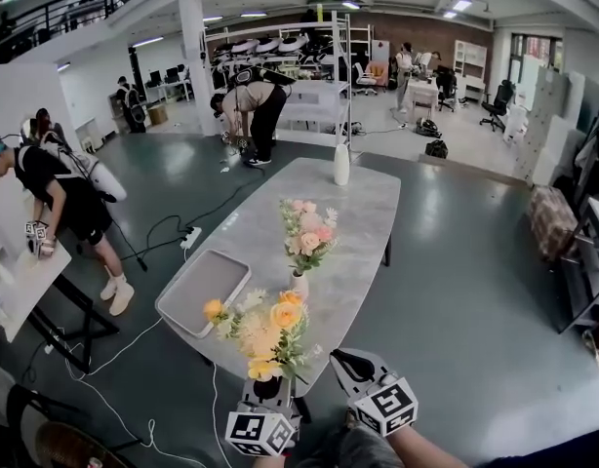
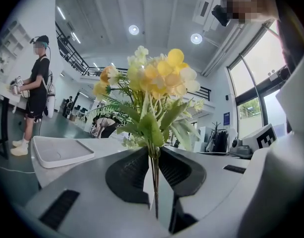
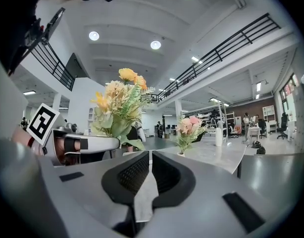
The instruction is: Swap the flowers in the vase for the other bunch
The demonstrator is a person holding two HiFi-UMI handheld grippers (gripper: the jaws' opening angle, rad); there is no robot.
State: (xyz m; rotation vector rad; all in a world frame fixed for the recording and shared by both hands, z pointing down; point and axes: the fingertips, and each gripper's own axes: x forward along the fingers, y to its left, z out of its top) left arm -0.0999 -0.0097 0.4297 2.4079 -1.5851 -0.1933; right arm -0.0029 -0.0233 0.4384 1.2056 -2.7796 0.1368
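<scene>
My left gripper (image 1: 267, 386) is shut on the green stems of a yellow and orange flower bunch (image 1: 263, 331), held upright at the near end of the grey table (image 1: 368, 213). In the left gripper view the thin stems (image 2: 154, 182) run down between the two pads, with the blooms (image 2: 152, 78) above. A pink flower bunch (image 1: 307, 232) stands in a small white vase (image 1: 299, 283) just beyond. My right gripper (image 1: 346, 362) hovers to the right of the yellow bunch, shut and empty (image 3: 149, 170). It looks past the yellow bunch (image 3: 120, 103) to the pink bunch (image 3: 191, 128).
A flat grey tray (image 1: 204, 289) lies on the table's left side, left of the vase. A tall white bottle (image 1: 341, 164) stands at the far end. A person (image 1: 60, 203) stands at another table on the left, and cables (image 1: 173, 227) run over the floor.
</scene>
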